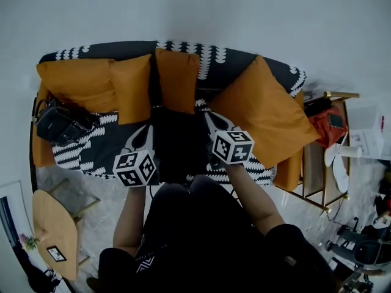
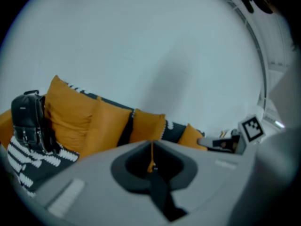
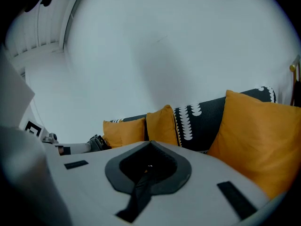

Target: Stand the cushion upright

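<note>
Head view: the centre cushion (image 1: 177, 78) stands upright against the back of the sofa (image 1: 235, 58), just beyond both tools. The left tool (image 2: 151, 145) and right tool (image 3: 150, 144) are closed and empty, so the job looks finished.

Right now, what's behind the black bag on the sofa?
An orange cushion stands behind the bag, leaning on the sofa back. The bag covers the cushion's bottom edge and the seat under it, so whatever is down there can't be seen.
</note>
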